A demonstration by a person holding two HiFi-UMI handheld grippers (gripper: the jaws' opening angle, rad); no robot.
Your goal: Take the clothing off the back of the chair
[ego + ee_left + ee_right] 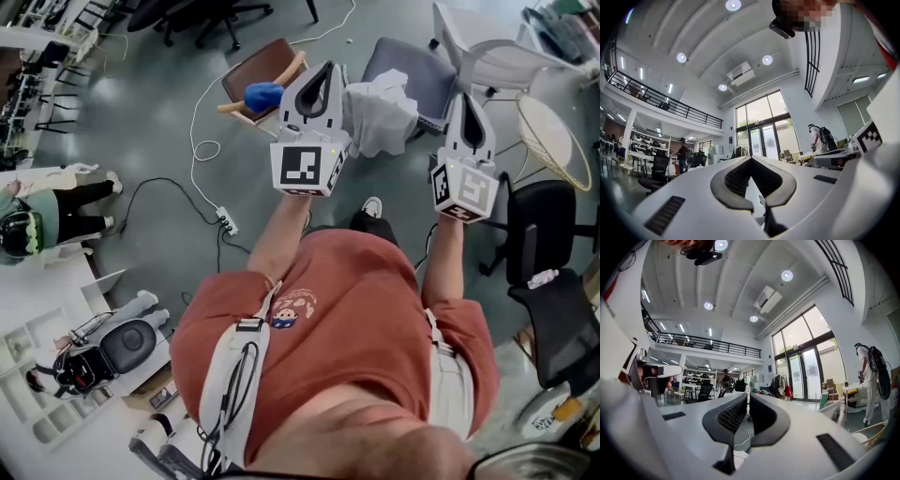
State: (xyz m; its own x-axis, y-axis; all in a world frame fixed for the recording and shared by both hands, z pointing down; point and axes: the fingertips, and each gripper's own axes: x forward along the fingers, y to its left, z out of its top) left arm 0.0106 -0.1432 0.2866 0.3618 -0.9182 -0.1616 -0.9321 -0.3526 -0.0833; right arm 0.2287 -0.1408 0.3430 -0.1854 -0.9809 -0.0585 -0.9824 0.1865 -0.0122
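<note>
White clothing (380, 114) lies draped over the grey chair (417, 67) on the floor ahead of me, seen in the head view. My left gripper (325, 67) is held out level just left of the clothing, its jaws shut with nothing between them. My right gripper (466, 97) points the same way just right of the chair, also shut and holding nothing. In the left gripper view the jaws (751, 159) meet at their tips, with a hall of windows beyond. The right gripper view shows the closed jaws (748, 395) over the floor.
A brown chair (267, 66) holding a blue thing (262, 95) stands left of the grey one. A white chair (492, 56) and a round wicker frame (553, 141) are at the back right, a black office chair (553, 244) at right. A cable with power strip (225, 221) crosses the floor.
</note>
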